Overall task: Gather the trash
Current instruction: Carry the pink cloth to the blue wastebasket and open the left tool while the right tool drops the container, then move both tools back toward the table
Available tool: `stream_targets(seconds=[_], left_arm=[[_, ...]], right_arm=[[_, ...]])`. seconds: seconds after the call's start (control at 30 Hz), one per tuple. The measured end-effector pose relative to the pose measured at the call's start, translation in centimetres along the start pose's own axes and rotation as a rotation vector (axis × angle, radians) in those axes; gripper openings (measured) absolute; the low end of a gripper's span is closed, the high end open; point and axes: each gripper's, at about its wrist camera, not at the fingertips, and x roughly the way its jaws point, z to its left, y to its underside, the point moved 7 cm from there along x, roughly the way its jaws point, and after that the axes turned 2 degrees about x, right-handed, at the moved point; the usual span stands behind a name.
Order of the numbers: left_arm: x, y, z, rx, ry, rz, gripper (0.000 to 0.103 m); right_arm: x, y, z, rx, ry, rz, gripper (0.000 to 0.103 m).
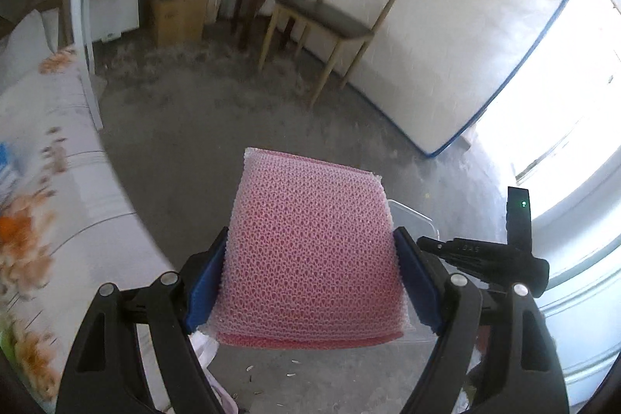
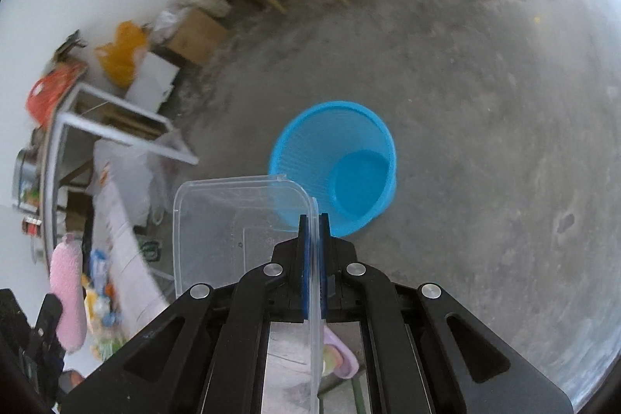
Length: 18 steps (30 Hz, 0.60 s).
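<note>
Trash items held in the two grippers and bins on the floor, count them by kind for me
Pink mesh sponge, in the left gripper: 1
Clear plastic container, in the right gripper: 1
Blue bin, on the floor: 1
Total: 3

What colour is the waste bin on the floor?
Bright blue; the waste bin shows best in the right wrist view.
</note>
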Motion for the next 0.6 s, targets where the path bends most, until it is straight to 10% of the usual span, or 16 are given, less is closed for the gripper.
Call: stream_targets(seconds=[0.1,0.2,0.6], left_arm=[[3.5,-2.3,-0.6,0.001,0.001,0.012,0.082],[6.7,-4.0,-0.9,0.008,-0.032,-0.006,0.097],[5.4,-1.2,1.5,0.013,-0.032,-0.012,0.096]], right_arm=[[2.8,-2.9,-0.2,0.034,-0.01,0.006,0.012],[6.5,-5.5,-0.6,0.036,-0.005,0.011,0.065],[6.4,-1.2,-3.9,0.043,0.012,0.016,0.064]])
